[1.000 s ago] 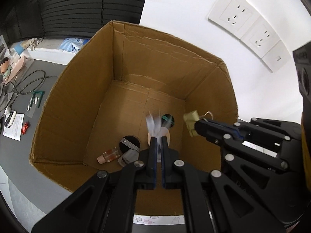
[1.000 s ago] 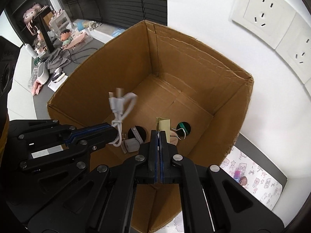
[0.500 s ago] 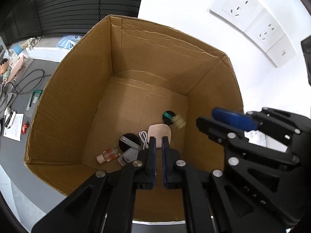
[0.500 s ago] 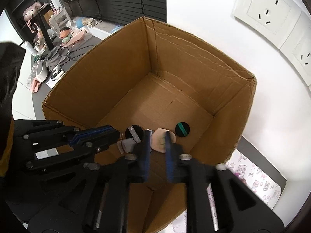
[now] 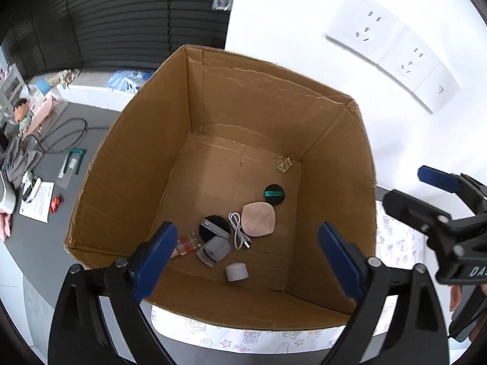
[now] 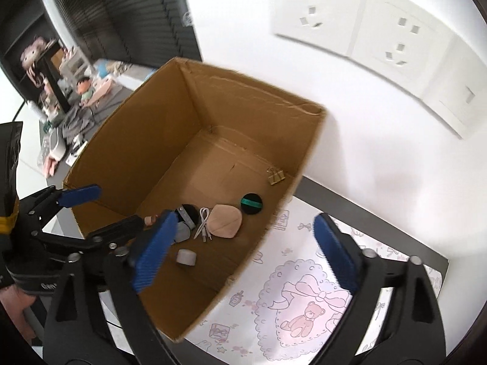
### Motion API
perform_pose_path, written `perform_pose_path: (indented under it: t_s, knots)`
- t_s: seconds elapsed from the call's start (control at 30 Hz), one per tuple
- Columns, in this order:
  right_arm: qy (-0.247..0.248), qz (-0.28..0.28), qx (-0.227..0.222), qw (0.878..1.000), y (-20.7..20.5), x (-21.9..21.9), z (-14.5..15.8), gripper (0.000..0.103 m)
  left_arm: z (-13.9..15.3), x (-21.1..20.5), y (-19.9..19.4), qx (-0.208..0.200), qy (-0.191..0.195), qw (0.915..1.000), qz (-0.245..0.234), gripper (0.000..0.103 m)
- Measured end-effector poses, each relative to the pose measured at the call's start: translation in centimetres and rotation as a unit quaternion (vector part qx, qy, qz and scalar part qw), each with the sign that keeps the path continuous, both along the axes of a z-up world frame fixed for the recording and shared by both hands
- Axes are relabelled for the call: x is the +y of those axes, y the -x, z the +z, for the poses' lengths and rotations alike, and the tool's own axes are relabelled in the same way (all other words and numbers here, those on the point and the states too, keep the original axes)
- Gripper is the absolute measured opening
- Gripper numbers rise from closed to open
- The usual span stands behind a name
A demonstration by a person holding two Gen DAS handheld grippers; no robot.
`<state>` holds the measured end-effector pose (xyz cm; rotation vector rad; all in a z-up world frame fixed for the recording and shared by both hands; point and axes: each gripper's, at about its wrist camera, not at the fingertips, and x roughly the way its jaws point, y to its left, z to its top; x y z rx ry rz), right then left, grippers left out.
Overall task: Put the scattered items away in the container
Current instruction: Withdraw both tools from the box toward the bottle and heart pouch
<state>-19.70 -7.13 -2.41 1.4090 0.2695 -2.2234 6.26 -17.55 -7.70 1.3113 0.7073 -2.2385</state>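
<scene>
Cardboard box (image 5: 127, 167) holds the tidied items, both grippers above it.
White cable (image 5: 239, 234) and gold clip (image 5: 283, 163) lie on its floor; left gripper (image 5: 243, 257) and right gripper (image 6: 240, 252) fingers are opening wide, nothing between them.

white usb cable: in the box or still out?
In. The white cable lies coiled on the cardboard box floor beside the pink pad.

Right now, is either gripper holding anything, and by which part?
Nothing is held. The left gripper and right gripper jaws are opening with nothing between them; the white cable lies in the box.
</scene>
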Motion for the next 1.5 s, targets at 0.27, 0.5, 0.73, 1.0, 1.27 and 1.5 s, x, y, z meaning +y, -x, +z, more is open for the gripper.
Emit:
perform_pose_path:
  t_s: [0.27, 0.5, 0.73, 1.0, 1.27, 1.5]
  knots:
    - [0.01, -0.029, 0.01, 0.999, -1.1, 4.2, 1.2, 0.103, 1.0, 2.5, 1.6, 0.009, -0.005, 0.9998, -0.018, 0.103]
    - [0.005, -0.057, 0.015, 0.998, -2.1, 8.0, 1.7, 0.103, 2.3, 5.6, 3.2, 0.024, 0.01, 0.9988, -0.041, 0.103]
    - [0.012, -0.085, 0.017, 0.996, -2.9, 12.4, 2.4, 0.103, 3.5, 8.6, 4.8, 0.051, 0.004, 0.9969, -0.06, 0.103]
    - [0.017, -0.108, 0.02, 0.994, -3.5, 16.4, 3.0, 0.103, 4.5, 12.1, 7.1, 0.057, 0.02, 0.9941, -0.091, 0.103]
    - [0.017, -0.144, 0.028, 0.989, -3.9, 21.3, 3.7, 0.103, 4.9, 15.6, 9.7, 0.048, 0.029, 0.9915, -0.117, 0.103]
    - [0.021, -0.173, 0.032, 0.984, -4.4, 25.3, 4.1, 0.103, 4.4, 18.7, 11.6, 0.041, 0.02, 0.9882, -0.146, 0.103]
